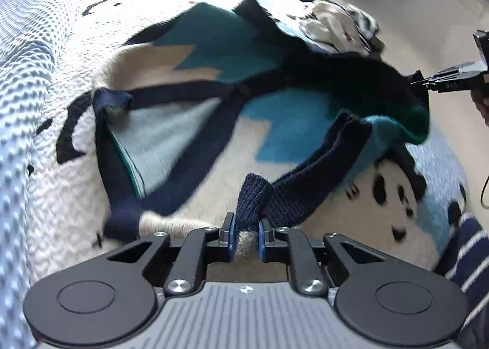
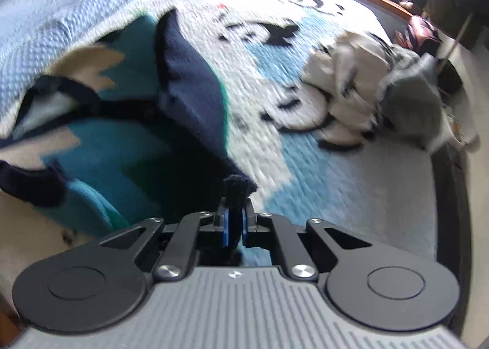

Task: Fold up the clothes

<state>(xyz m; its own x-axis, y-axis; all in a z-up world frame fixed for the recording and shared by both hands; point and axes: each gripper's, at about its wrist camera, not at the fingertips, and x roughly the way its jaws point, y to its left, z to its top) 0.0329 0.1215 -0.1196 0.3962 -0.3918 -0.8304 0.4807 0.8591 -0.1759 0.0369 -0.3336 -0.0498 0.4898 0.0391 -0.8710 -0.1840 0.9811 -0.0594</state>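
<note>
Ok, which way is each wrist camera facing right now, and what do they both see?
Left wrist: sits on the left gripper, looking down the bed; sweater pinched, right gripper and a striped sleeve visible.
Right wrist: sits on the right gripper, angled down at the bed's quilt; sweater's navy edge pinched.
Shared: sweater, quilt, pale clothes pile.
</note>
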